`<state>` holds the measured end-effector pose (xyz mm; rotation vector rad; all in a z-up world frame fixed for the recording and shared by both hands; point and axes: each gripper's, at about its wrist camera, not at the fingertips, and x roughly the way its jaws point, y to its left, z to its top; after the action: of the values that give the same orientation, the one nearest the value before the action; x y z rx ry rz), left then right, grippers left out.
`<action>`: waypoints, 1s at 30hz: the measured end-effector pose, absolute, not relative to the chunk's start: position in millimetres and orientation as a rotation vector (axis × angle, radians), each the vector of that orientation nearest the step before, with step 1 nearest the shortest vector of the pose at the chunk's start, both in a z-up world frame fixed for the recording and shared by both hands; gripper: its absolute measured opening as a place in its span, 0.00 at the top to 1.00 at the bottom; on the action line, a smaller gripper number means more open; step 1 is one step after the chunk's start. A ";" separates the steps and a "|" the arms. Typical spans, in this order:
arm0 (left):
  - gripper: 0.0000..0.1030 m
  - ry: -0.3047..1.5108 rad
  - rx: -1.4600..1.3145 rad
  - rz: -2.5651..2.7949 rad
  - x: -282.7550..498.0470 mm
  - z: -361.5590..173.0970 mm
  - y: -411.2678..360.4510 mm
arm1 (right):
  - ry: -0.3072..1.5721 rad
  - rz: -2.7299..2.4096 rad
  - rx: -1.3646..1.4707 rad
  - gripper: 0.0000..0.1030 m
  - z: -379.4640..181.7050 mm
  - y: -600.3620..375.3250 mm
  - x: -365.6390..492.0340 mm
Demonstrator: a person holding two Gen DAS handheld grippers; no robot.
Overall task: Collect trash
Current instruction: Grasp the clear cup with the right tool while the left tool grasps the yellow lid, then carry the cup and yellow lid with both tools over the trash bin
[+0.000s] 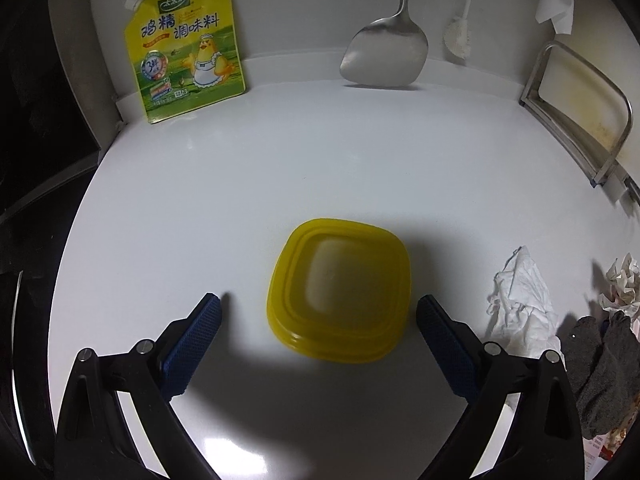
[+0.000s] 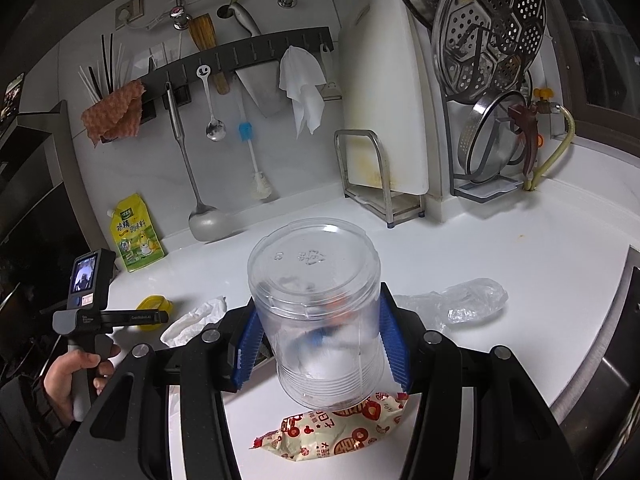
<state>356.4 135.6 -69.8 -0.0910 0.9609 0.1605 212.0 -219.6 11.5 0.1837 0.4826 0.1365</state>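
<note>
A yellow plastic lid [image 1: 340, 290] lies on the white counter [image 1: 280, 152] between the wide-open fingers of my left gripper [image 1: 318, 312], untouched. It also shows in the right wrist view [image 2: 154, 306] beside my left gripper [image 2: 160, 316]. My right gripper [image 2: 318, 340] is shut on a clear plastic jar [image 2: 316, 308], held tilted above the counter. Below it lies a red-and-cream snack wrapper [image 2: 332, 428]. A crumpled white tissue [image 1: 520, 296] [image 2: 196, 318] lies right of the lid. A clear plastic bag [image 2: 460, 300] lies to the right.
A yellow seasoning pouch [image 1: 186, 44] leans on the back wall. A steel spatula [image 1: 386, 48], bottle brush [image 1: 460, 36] and cloths hang there. A cutting board rack [image 2: 380, 168] and steamer rack [image 2: 488, 80] stand at the back right. A grey glove [image 1: 604, 372] sits at the right.
</note>
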 end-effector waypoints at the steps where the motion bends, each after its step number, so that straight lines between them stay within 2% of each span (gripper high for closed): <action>1: 0.21 0.950 -0.085 0.156 355.4 -68.9 134.5 | 0.485 0.137 0.185 0.50 11.0 -219.0 211.7; 2: 0.29 0.936 -0.080 0.144 353.1 -67.8 132.8 | 0.487 0.137 0.184 0.50 10.6 -217.8 211.3; 3: 0.34 0.930 -0.075 0.134 351.9 -67.0 130.7 | 0.489 0.137 0.183 0.50 10.2 -216.4 210.5; 5: 0.35 0.924 -0.067 0.117 349.2 -67.2 127.5 | 0.493 0.139 0.180 0.50 8.7 -213.7 208.2; 15: 0.35 0.756 -0.042 0.120 296.2 -32.6 120.7 | 0.506 0.131 0.187 0.50 5.7 -210.5 184.1; 30: 0.35 0.601 0.012 -0.021 129.6 11.7 74.9 | 0.499 0.102 0.199 0.50 9.0 -196.5 83.0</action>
<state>129.6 74.9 11.7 0.0122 0.6007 -0.0209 83.0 -196.5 9.0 0.1994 0.4994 0.1015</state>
